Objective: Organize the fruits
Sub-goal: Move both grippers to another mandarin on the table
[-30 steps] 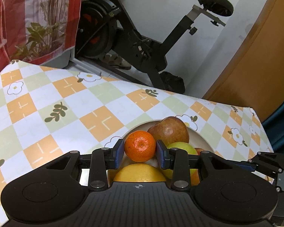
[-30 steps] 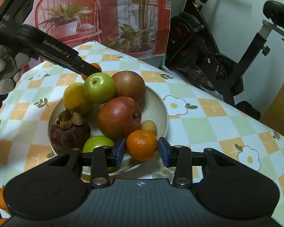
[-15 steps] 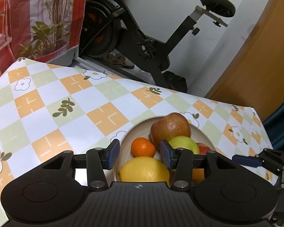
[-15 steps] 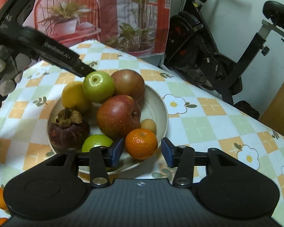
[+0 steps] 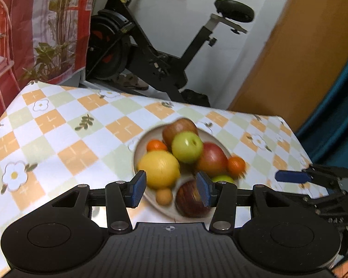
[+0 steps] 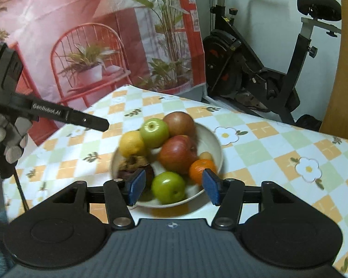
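Checkered table by the exercise bike — our left gripper and right gripper just spread apart, holding nothing — fruits piled in the bowl below them.

The checked orange, green and white tablecloth lies bare from nine to twelve o'clock of the round cream plate, giving open passage there. The heaped fruit fills the plate itself. In the right wrist view, bare cloth also stretches from one to four o'clock. Beyond the table's far edge, at twelve o'clock, a black exercise bike blocks the way.
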Available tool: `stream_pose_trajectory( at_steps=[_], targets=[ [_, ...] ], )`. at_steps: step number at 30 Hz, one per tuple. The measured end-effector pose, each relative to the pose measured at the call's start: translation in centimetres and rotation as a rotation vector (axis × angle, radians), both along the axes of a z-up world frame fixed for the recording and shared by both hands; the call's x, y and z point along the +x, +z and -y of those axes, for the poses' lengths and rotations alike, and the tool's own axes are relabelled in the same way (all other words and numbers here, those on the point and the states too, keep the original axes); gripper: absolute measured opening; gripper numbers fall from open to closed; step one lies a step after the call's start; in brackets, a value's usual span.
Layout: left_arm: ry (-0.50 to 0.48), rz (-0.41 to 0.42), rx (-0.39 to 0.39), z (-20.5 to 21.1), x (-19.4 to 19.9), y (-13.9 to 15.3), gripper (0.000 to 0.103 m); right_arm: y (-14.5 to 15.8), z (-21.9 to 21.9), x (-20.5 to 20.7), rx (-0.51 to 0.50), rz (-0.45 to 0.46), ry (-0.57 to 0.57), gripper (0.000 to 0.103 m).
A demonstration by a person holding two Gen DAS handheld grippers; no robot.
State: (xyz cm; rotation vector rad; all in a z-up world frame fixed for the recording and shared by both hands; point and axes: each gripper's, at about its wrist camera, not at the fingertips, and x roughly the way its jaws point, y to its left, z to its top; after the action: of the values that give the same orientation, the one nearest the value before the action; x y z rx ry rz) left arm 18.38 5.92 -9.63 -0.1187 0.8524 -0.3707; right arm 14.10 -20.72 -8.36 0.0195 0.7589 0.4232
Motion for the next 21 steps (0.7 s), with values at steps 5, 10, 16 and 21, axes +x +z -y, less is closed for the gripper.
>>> stream_pose_trajectory(
  at_steps=[5,10,16,21],
  targets=[
    [-0.03,-0.029,-0.003,-0.1,-3.0,-0.2,0.05,0.1,-1.0,-2.5,0.015,-0.032,0.028,0.058],
    [-0.066,-0.07,-0.002,0.0,-5.6,-1.2,0.05,-0.8,-2.8,-4.5,0.008,-0.076,0.067,0.058],
    [-0.098,-0.152,-0.003,0.1,-7.7,-3.3,0.05,-2.4,-5.8,-6.1,-0.019,-0.131,0.151,0.058],
    [-0.114,-0.188,-0.01,0.2,-8.8,-4.4,0.05,-3.6,-8.3,-7.5,-0.048,-0.165,0.234,0.058]
  ],
)
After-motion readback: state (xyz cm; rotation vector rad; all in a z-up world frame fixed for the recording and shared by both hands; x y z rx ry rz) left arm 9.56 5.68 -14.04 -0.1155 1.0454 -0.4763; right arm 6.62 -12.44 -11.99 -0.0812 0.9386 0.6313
